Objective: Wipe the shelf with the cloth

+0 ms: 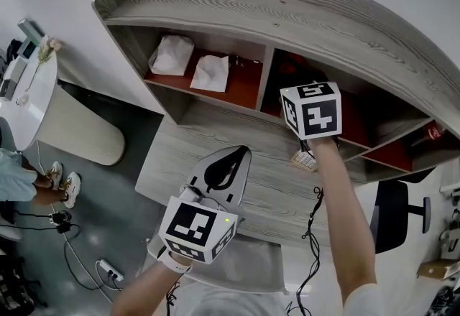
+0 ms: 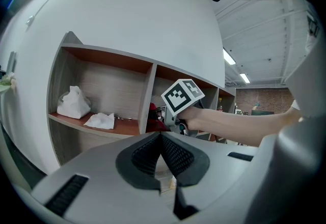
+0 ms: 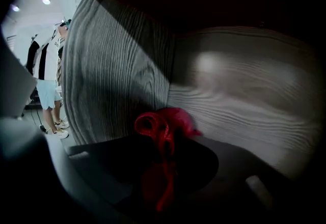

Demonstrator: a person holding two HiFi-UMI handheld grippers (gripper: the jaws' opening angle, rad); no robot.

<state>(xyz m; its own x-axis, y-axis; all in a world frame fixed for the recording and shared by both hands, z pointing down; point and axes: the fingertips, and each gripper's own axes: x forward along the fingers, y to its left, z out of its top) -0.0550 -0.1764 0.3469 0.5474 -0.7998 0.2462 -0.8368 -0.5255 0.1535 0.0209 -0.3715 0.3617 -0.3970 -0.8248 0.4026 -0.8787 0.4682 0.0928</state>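
Observation:
The grey wood shelf unit (image 1: 287, 13) has red-brown compartment floors. My right gripper (image 1: 310, 110) reaches into the middle compartment, its fingertips hidden behind its marker cube. In the right gripper view it (image 3: 162, 139) is shut on a crumpled red cloth (image 3: 164, 125), which sits against the grey wood wall (image 3: 117, 70) inside the dark compartment. My left gripper (image 1: 227, 164) hangs lower, over the wide lower ledge (image 1: 215, 128), shut with nothing in it (image 2: 162, 152). From there I see the right gripper's cube (image 2: 182, 95) and a bit of red cloth (image 2: 154, 116) behind the divider.
A white crumpled bag (image 1: 171, 54) and a white rag (image 1: 210, 72) lie in the left compartment. A red can (image 1: 435, 132) stands at far right. A round white table (image 1: 29, 92), a person (image 1: 18, 182) and floor cables (image 1: 79, 257) are to the left, an office chair (image 1: 392, 215) to the right.

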